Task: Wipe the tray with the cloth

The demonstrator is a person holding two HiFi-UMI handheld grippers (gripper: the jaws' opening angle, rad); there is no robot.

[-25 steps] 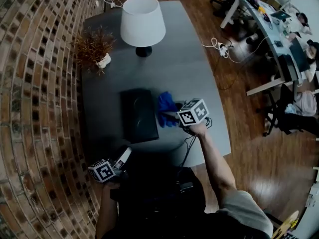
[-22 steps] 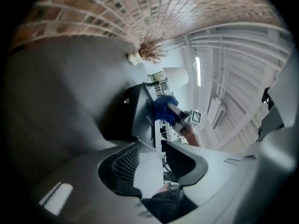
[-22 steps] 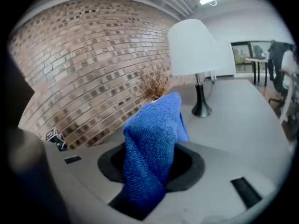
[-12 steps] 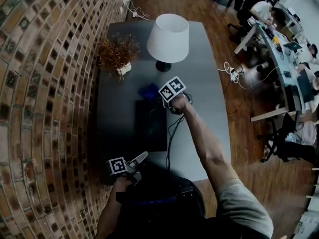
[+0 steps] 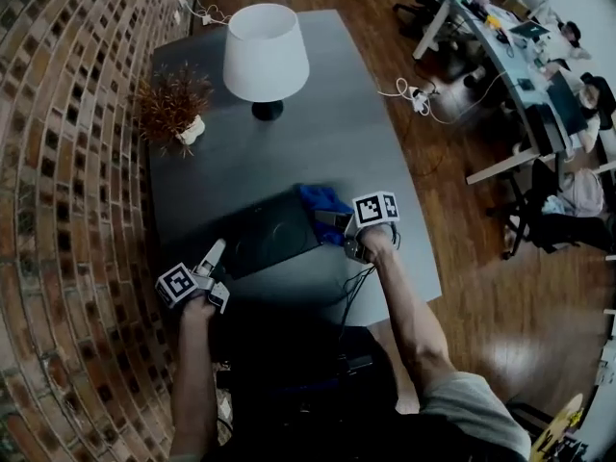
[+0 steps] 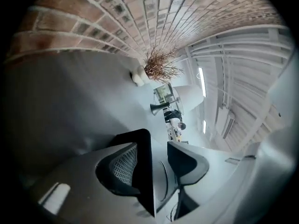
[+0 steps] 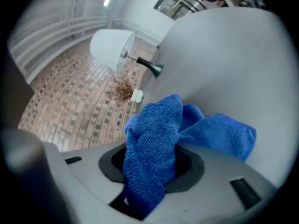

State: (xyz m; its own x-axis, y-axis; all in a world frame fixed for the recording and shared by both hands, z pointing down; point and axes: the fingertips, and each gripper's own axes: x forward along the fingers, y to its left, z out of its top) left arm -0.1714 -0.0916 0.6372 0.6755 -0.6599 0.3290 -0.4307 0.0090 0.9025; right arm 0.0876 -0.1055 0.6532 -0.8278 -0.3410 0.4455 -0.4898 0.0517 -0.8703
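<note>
A black tray [image 5: 258,237] lies askew on the grey table [image 5: 327,133]. At the tray's right far corner my right gripper [image 5: 335,221] is shut on a bunched blue cloth [image 5: 321,203]. The right gripper view shows the cloth [image 7: 154,125] packed between the jaws of the right gripper [image 7: 152,164], which are closing on it. My left gripper [image 5: 212,251] reaches the tray's near left edge. Seen from the left gripper [image 6: 156,157], the tray's dark rim [image 6: 143,171] stands between the jaws, and a gap shows on the right jaw's side.
A white-shaded lamp [image 5: 266,51] and a dried plant in a small white pot [image 5: 175,102] stand at the table's far end. A brick wall [image 5: 67,162] runs along the left. Black cables [image 5: 354,287] hang over the near edge. Desks and chairs [image 5: 539,85] stand at right.
My right gripper carried the cloth from the tray's far end back to its right corner. My left gripper rose from below the table edge to the tray's near left edge.
</note>
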